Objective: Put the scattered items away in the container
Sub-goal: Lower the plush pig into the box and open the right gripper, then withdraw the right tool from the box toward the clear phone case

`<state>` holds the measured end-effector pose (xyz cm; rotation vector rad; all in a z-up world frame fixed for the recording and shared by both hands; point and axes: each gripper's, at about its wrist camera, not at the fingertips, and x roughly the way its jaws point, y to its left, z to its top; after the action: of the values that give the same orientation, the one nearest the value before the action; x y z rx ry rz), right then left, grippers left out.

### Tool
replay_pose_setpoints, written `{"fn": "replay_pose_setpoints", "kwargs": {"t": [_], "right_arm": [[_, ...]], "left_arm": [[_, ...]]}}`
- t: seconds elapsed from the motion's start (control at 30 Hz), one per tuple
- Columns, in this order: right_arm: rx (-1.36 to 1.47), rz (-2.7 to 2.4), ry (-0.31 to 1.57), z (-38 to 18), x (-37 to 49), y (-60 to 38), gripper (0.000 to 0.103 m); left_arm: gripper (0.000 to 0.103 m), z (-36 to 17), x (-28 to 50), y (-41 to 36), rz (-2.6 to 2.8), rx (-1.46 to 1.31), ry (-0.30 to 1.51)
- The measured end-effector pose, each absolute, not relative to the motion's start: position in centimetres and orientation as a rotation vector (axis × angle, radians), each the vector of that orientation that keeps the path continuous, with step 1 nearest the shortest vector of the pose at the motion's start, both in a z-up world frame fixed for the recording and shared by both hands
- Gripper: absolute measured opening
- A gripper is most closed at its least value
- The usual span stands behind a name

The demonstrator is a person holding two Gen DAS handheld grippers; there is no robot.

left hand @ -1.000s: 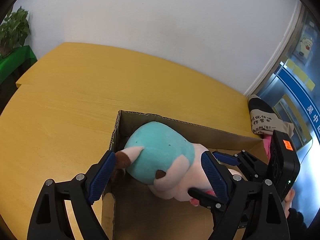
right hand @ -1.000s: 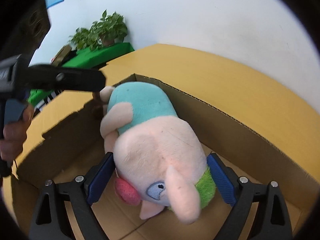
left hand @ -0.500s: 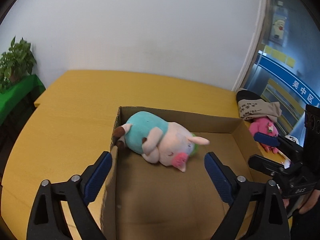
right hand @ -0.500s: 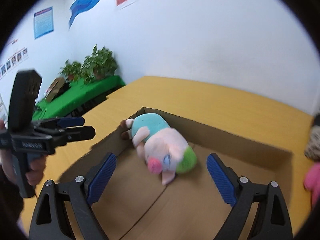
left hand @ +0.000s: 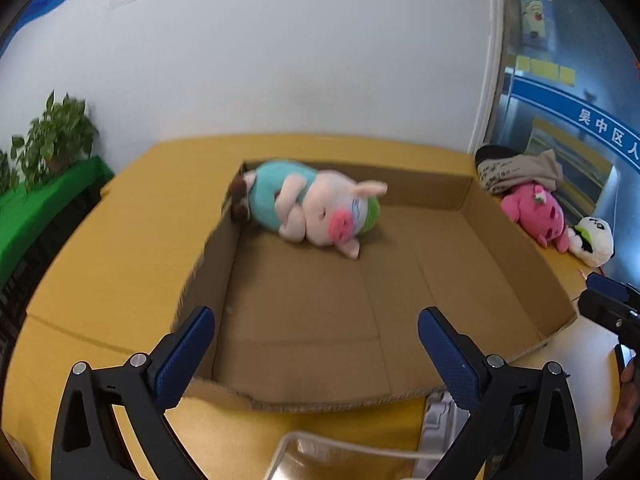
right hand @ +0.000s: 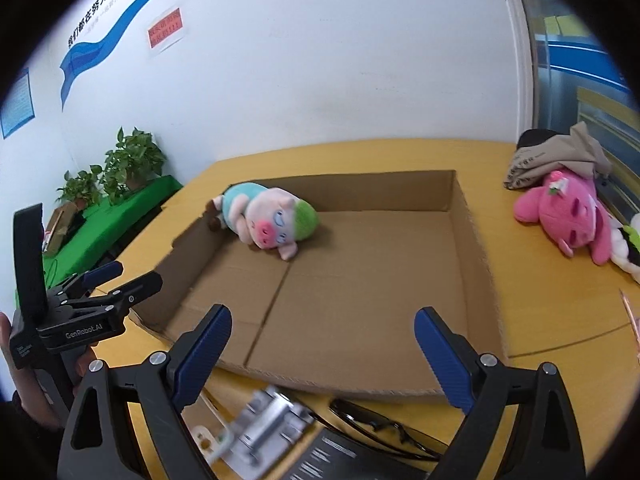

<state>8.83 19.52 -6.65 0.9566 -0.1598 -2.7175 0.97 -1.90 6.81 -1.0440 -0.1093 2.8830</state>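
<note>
Left wrist view, nearest first: at 6 o'clock a white cable (left hand: 340, 446) and something silvery, cut off by the frame and hard to identify. Just beyond, left gripper (left hand: 314, 354) spread wide, jaws just finished opening, nothing between the blue pads, nothing touched. At 3 o'clock only the tip of the right gripper (left hand: 610, 304) visible, rest cropped. Farther, open cardboard box (left hand: 516, 264) on the yellow table (left hand: 132, 240); pig plush (left hand: 316, 210) lying on its side in the box's far-left corner at 12 o'clock. At 2 o'clock, outside the box, pink plush (left hand: 534, 212), white plush (left hand: 592, 240) and a printed cloth bag (left hand: 516, 170), its writing illegible.

Right wrist view: blurred metal latch (right hand: 264, 430) and dark glasses (right hand: 380, 430) at 6 o'clock, partly hidden behind the fingers. Right gripper (right hand: 322, 354) likewise wide and empty. "GenRobot.AI" readable on the left gripper at 9 o'clock.
</note>
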Motion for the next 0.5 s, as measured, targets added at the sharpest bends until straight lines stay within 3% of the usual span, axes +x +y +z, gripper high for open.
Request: {"fn": "replay_pose_setpoints", "kwargs": {"t": [0.17, 0.3, 0.5], "right_arm": [[1.065, -2.725, -0.153, -10.2, 7.0, 22.5, 0.093], [1.164, -2.772, -0.085, -12.6, 6.0, 23.9, 0.093], [1.140, -2.781, -0.082, -12.9, 6.1, 25.2, 0.093]], "left_arm": [[0.101, 3.5, 1.2, -2.3, 2.830, -1.153, -0.129], [0.101, 3.2, 1.7, -1.5, 2.843, -1.145, -0.038], [0.101, 2.8, 2.3, -0.9, 2.775, -1.156, -0.039]]}}
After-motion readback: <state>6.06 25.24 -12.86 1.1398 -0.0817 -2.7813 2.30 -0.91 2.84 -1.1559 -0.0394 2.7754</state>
